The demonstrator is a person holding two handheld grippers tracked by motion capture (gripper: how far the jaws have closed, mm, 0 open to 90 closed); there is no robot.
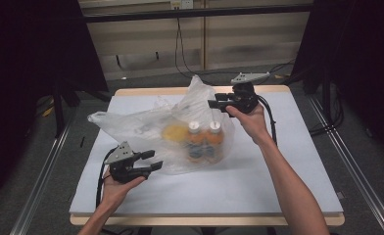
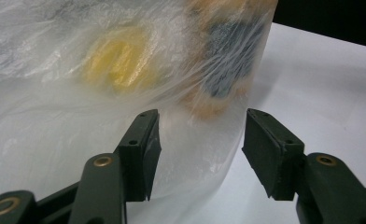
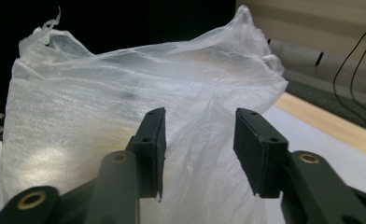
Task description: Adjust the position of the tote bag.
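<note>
High view, from the near edge outward: the left gripper (image 1: 153,160) sits low at the front of the white surface (image 1: 258,186), its fingers (image 2: 144,149) apart with a fold of the clear plastic bag (image 1: 146,125) between them but not pinched, as the left gripper view shows. Just beyond, the bag lies slumped across the middle of the surface, thin, soft and crinkled, likely slippery and easy to tear. Inside it, two orange bottles with white caps (image 1: 204,139) lie side by side toward its right end, and a yellow round item (image 1: 175,132) rests just left of them; what that item is cannot be told. The bottles probably give the load most of its weight, so it would sag if lifted by one corner. Farther back, the right gripper (image 1: 212,104) hovers at the bag's raised rear edge (image 3: 228,37), fingers (image 3: 153,140) spread, film between them and not clamped. Gathered film at the mouth looks the safest hold.
</note>
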